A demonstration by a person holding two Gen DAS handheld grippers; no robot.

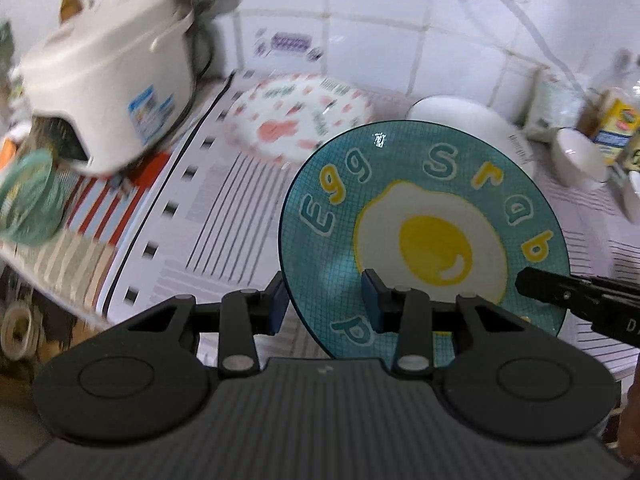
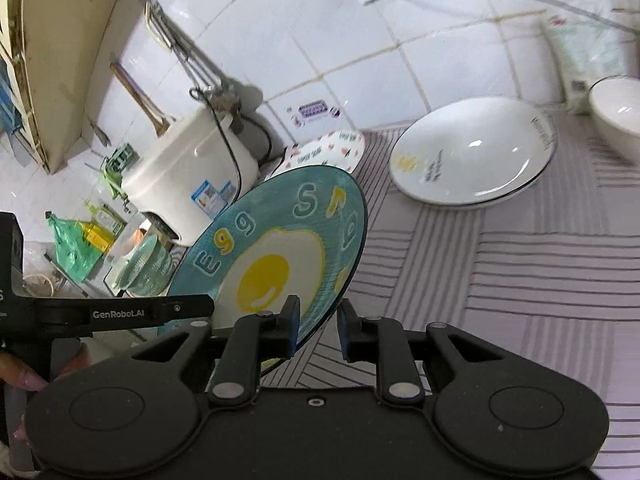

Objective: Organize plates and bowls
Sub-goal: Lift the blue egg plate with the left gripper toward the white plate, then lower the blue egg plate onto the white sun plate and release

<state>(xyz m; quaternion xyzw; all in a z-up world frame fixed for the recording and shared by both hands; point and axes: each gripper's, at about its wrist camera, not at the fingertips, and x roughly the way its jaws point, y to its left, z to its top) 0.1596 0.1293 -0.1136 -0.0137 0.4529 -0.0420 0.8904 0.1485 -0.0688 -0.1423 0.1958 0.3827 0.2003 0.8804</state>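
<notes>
I have the egg plate (image 1: 424, 220) off the cloth (image 2: 520, 280), carried tilted at mid-frame. My left gripper (image 1: 326, 304) pinches its lower rim; my right gripper (image 2: 318, 330) has the rim edge between narrowly set jaws, though I cannot tell if both pads press. Sorting looks barely begun, I judge: the pink plate (image 1: 300, 116) lies alone at upper centre, the white plates (image 2: 472, 152) look stacked upper right, a white bowl (image 2: 618, 116) beside them, a green bowl (image 2: 146, 266) far left.
</notes>
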